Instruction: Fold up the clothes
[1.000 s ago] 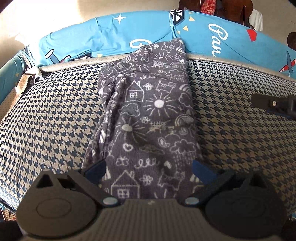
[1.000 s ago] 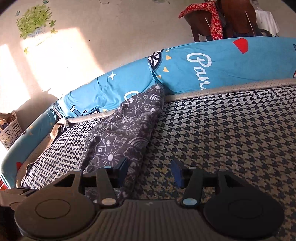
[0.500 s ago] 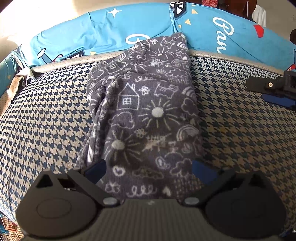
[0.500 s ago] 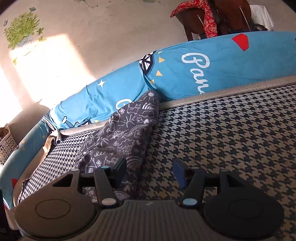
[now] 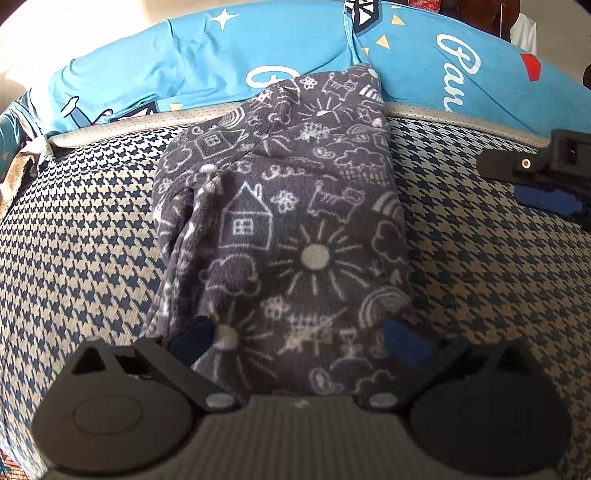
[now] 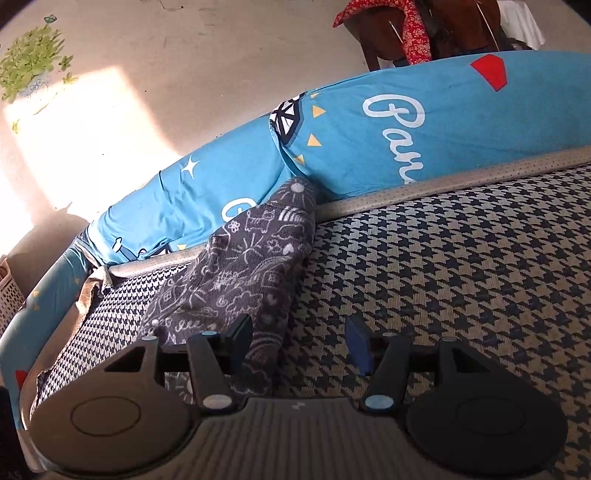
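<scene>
A dark grey garment (image 5: 295, 229) printed with white doodles lies lengthwise on the houndstooth cushion (image 5: 81, 258), its far end resting against the blue bolster. My left gripper (image 5: 301, 341) hovers over the garment's near part, open, its two blue pads spread above the cloth and pressing on nothing. The right gripper (image 6: 300, 341) is open too; its left pad sits over the garment's (image 6: 236, 280) right edge and its right pad over bare cushion. In the left wrist view the right gripper (image 5: 543, 177) shows at the far right.
Blue printed bolsters (image 6: 424, 133) line the back behind a beige piped edge (image 6: 443, 184). A white perforated basket (image 6: 9, 295) stands at the far left. A wooden chair with red cloth (image 6: 413, 33) stands behind. Bare houndstooth cushion (image 6: 461, 277) stretches right of the garment.
Both grippers have moved forward along the garment toward the blue bolsters and slightly lower. The jaws stay as wide as before. The garment lies unchanged.
</scene>
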Tool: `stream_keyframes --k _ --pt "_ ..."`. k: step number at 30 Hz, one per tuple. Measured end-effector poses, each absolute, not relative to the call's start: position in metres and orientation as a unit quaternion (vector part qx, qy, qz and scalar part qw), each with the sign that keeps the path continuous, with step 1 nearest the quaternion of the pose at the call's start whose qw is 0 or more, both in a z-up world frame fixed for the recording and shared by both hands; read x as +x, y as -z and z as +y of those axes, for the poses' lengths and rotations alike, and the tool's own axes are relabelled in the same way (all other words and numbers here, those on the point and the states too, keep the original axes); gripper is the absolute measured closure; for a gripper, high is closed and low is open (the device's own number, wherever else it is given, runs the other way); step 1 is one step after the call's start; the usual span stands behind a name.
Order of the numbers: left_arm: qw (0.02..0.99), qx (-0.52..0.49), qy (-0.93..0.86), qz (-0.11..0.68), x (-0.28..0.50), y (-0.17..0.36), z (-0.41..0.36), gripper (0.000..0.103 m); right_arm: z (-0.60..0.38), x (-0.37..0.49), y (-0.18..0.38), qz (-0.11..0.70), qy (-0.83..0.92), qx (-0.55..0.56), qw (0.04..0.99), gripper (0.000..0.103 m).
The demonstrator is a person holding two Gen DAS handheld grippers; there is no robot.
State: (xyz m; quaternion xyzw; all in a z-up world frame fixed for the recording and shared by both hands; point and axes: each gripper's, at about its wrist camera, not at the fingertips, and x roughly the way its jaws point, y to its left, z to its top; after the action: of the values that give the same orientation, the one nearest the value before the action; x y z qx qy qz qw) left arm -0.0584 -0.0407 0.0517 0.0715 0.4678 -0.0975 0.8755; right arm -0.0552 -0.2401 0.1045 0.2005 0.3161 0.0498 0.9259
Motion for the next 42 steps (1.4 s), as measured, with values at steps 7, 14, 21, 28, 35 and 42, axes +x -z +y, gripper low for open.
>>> stream_keyframes --k 7,14,21,28,35,42 --pt "0.874 0.056 0.089 0.475 -0.045 -0.040 -0.032 0.000 -0.236 -0.023 -0.095 0.320 -0.059 0.209 0.922 0.047" --pt "0.875 0.031 0.075 0.477 -0.033 -0.043 -0.027 0.000 -0.231 0.012 -0.080 0.325 -0.068 0.226 0.916 0.047" --pt "0.878 0.006 0.062 0.474 -0.022 -0.045 -0.020 0.000 -0.232 0.041 -0.065 0.324 -0.067 0.247 0.911 0.047" --pt "0.876 0.046 0.051 0.477 -0.026 -0.035 -0.026 0.000 -0.244 0.068 -0.055 0.309 -0.060 0.291 0.904 0.047" --pt "0.872 0.023 0.044 0.486 -0.022 -0.035 -0.018 0.000 -0.254 0.089 -0.038 0.307 -0.056 0.329 0.891 0.047" --pt "0.871 0.018 0.049 0.488 -0.021 -0.034 -0.014 0.000 -0.245 0.110 -0.023 0.311 -0.069 0.333 0.888 0.047"
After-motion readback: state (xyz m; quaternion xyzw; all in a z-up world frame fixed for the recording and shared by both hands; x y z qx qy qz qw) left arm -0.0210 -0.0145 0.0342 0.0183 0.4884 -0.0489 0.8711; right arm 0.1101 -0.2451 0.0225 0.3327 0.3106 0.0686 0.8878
